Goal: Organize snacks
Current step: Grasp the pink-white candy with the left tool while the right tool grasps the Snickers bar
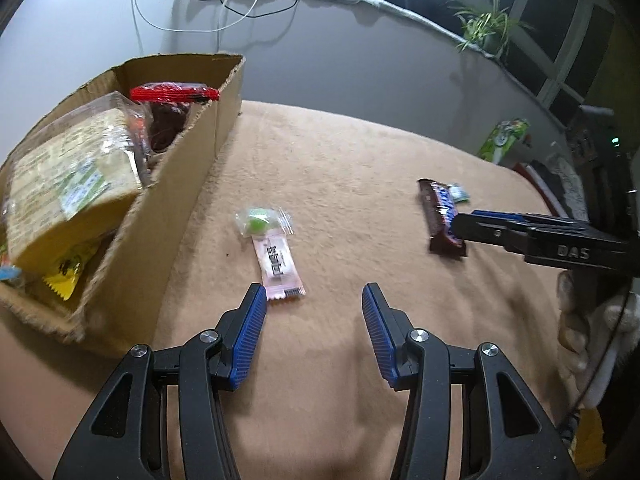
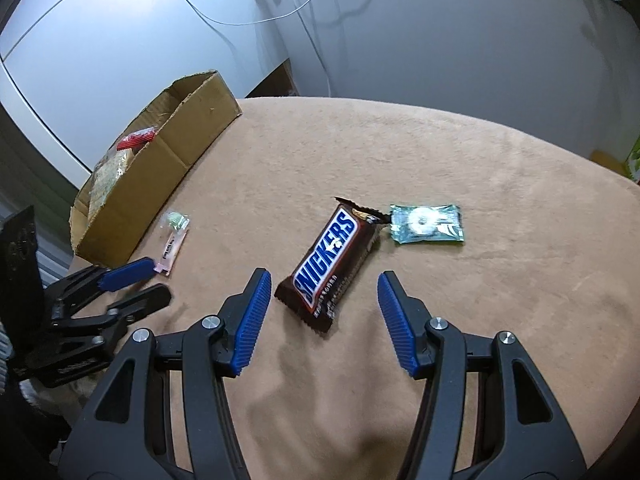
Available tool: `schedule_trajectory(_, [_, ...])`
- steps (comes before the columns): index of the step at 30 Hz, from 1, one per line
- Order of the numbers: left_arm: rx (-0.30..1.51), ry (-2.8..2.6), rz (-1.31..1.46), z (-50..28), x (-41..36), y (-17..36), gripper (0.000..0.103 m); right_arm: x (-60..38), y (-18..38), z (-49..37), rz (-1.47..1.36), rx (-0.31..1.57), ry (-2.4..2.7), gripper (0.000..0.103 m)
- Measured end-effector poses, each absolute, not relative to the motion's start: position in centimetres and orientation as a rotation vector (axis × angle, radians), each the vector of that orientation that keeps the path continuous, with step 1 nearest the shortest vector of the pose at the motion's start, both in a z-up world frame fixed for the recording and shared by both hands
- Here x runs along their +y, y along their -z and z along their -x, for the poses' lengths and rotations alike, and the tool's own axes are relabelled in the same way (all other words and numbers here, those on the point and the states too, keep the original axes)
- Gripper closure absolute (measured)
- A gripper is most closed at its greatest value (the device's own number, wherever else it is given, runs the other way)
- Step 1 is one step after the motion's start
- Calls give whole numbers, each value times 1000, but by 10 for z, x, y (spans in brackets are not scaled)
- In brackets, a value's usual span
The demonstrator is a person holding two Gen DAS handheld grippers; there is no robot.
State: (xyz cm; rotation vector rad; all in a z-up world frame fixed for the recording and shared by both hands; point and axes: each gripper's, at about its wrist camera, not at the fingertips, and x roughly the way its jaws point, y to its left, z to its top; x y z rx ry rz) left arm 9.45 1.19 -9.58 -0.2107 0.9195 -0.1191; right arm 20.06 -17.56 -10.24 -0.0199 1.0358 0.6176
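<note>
A pink wrapped snack point(image 1: 279, 266) lies on the tan cloth with a clear packet holding a green candy point(image 1: 262, 221) at its far end. My left gripper point(image 1: 314, 296) hovers open just short of the pink snack, nothing between its blue pads. A brown Snickers bar point(image 2: 331, 265) lies slantwise in the right wrist view, a teal mint packet point(image 2: 426, 224) at its far end. My right gripper point(image 2: 324, 282) is open, its fingertips either side of the bar's near end without touching it. The cardboard box point(image 1: 176, 184) at left holds several snack packs.
The tan cloth point(image 2: 480, 320) covers a rounded table that ends at a grey wall with hanging cables point(image 1: 224, 4). A green carton point(image 1: 502, 140) and a potted plant point(image 1: 486, 24) sit at the far right. A person's hand point(image 1: 576, 320) holds the right gripper.
</note>
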Motion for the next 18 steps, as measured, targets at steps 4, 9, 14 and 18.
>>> schedule_trajectory(4, [916,67,193,-107,10,100,55,-169,108,-206,28,1047,-620,45])
schedule_trajectory(9, [911,36,140,-115,5,100,55,-160,109,-215,51,1038,-608,45])
schedule_trajectory(14, [896,33,111,-118,0,100,62,-145,109,-219,118,1024,-581,45])
schedule_trajectory(18, [893,36,121,-117,4,101,72,-135,110,-218,173,1012,-549,48])
